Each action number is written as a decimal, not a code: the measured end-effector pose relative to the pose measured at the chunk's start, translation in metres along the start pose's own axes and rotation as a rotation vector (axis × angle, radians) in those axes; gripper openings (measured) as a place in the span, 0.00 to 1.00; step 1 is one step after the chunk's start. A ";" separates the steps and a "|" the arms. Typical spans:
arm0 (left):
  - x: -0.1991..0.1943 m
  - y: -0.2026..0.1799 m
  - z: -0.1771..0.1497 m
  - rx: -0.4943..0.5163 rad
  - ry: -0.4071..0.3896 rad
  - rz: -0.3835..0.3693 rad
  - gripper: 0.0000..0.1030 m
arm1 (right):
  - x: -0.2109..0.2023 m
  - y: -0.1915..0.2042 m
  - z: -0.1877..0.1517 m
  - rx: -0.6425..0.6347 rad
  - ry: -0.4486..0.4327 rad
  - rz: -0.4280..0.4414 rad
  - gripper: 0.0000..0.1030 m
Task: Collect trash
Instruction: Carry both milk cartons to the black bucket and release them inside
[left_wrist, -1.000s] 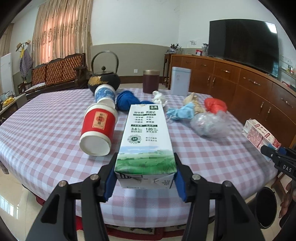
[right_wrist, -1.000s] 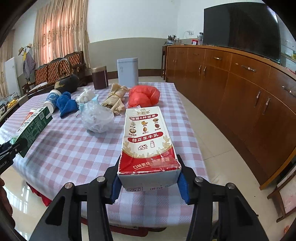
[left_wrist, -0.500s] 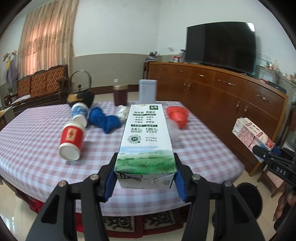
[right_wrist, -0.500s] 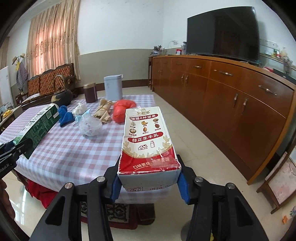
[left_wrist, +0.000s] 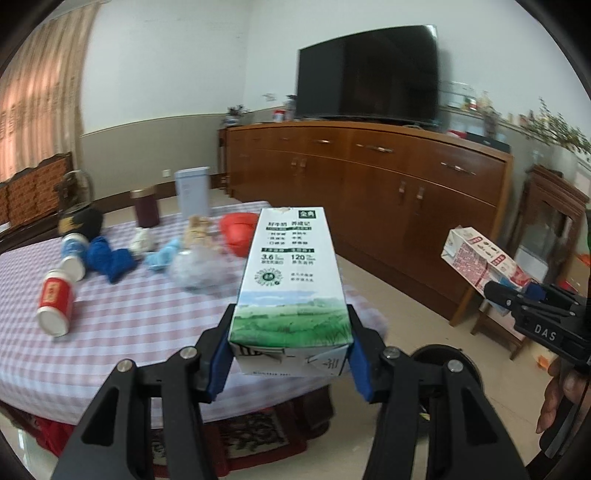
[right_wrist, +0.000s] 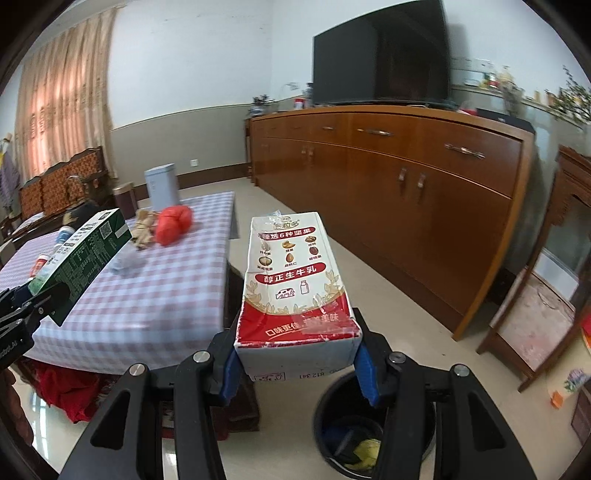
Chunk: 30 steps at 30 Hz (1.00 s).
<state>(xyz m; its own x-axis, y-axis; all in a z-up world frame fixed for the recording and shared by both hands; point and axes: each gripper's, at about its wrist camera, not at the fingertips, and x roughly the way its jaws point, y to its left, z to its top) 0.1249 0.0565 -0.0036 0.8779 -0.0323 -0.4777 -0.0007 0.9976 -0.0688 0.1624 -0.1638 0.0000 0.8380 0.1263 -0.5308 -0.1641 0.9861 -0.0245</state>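
Green-and-white cardboard milk carton (left_wrist: 291, 280) sits pinched between the blue pads of the left gripper (left_wrist: 290, 354), held in the air past the near corner of the table with the purple-and-white checked cloth (left_wrist: 140, 317). The right gripper (right_wrist: 297, 363) likewise clamps a red-and-white cardboard milk carton (right_wrist: 295, 288), which hangs above a round black trash bin (right_wrist: 373, 428) on the tiled floor; yellow and dark scraps lie inside the bin. On the tablecloth lie a red-labelled white cylindrical can (left_wrist: 55, 302) on its side, a blue cloth bundle (left_wrist: 110, 258), a crumpled clear plastic bag (left_wrist: 199, 269) and a red plastic bag (left_wrist: 238, 232). Beyond them stand a dark maroon canister (left_wrist: 146, 206) and a pale blue rectangular tin (left_wrist: 192, 192). A long brown wooden sideboard (right_wrist: 388, 184) runs along the wall, with a large black television (right_wrist: 380, 55) on top.
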 end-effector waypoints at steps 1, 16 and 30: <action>0.002 -0.007 0.000 0.007 0.003 -0.012 0.53 | -0.001 -0.006 -0.002 0.005 0.001 -0.008 0.51; 0.030 -0.102 -0.010 0.119 0.058 -0.202 0.53 | -0.019 -0.101 -0.037 0.091 0.042 -0.137 0.52; 0.058 -0.165 -0.035 0.203 0.149 -0.348 0.53 | -0.008 -0.148 -0.072 0.099 0.107 -0.158 0.52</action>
<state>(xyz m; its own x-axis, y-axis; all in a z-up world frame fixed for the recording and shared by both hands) 0.1590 -0.1121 -0.0510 0.7306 -0.3631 -0.5783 0.3909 0.9168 -0.0817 0.1425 -0.3189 -0.0529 0.7885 -0.0376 -0.6139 0.0210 0.9992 -0.0343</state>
